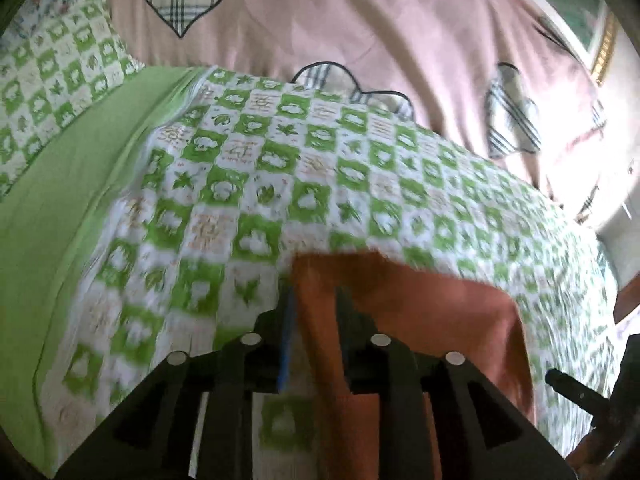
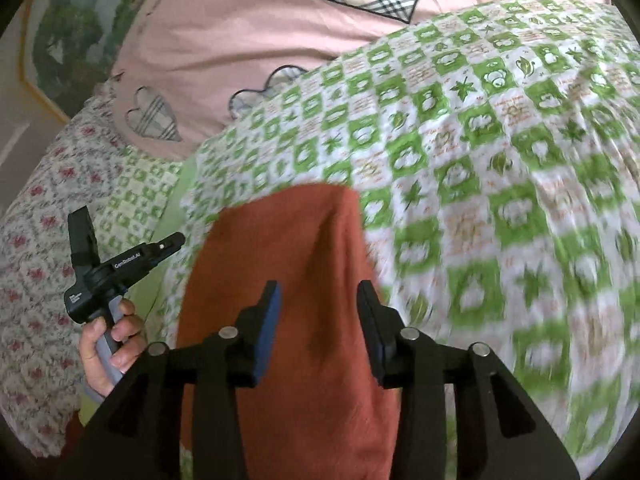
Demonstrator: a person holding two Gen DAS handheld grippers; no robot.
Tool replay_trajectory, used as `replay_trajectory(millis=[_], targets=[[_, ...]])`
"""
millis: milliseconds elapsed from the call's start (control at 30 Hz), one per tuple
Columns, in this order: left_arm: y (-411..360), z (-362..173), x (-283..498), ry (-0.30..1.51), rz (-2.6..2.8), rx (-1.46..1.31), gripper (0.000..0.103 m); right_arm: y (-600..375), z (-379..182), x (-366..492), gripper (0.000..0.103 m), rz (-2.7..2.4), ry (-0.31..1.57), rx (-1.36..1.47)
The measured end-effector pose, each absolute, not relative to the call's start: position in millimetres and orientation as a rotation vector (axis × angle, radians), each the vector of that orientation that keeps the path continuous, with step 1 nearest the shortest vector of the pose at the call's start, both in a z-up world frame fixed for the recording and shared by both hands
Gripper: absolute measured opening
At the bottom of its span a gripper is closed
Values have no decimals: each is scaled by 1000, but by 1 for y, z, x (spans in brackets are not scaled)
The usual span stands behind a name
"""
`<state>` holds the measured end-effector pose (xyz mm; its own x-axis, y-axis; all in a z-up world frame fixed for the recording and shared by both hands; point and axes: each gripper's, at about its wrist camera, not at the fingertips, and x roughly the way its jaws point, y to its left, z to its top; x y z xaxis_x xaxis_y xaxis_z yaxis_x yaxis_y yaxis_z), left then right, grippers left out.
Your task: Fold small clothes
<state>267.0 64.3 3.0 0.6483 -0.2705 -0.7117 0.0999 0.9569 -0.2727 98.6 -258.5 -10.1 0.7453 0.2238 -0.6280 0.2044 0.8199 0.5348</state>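
Note:
A rust-orange garment (image 2: 288, 248) lies on the green-and-white checked bedsheet (image 2: 500, 168). My right gripper (image 2: 318, 300) is open, its two fingers spread just above the garment's middle, holding nothing. In the left wrist view the same orange garment (image 1: 432, 312) lies under and to the right of my left gripper (image 1: 314, 300), whose fingers are partly closed with the cloth's left edge between them; whether they pinch it is unclear. The left gripper's body (image 2: 120, 268) and the hand holding it show in the right wrist view, left of the garment.
A pink quilt with plaid heart patches (image 1: 320, 32) is bunched at the far side of the bed. A plain green sheet border (image 1: 80, 168) runs along the left. A floral pillow or cover (image 2: 40, 220) lies at the left in the right wrist view.

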Motion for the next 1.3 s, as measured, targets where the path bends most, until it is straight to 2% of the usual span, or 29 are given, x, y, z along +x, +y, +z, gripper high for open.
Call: replay_trajectory(millis=[133,333,400,567,667,800,1300], targets=[[55,1,214,852,-231,-178,43,-235,-8,78,45,24,765,568],[47,-10,138,881,-214,-127,64,-213,-8,46,58,52,787,548],[45,-15,115,886,-196,-87,66,-206,-9,35,63,47,792,530],[44,-33,64,934,-155,-21,68,-184,-12,12,66,47,819,439],[42,-41,34,934,-132,43,69,-169,-17,-3,75,61,834,380],[42,-47,11,935,-117,85,79,-154,-25,-22,82,60,846,322],[44,-46,-16,950,-77,130,86,-139,-26,-60,88,38,830,212]])
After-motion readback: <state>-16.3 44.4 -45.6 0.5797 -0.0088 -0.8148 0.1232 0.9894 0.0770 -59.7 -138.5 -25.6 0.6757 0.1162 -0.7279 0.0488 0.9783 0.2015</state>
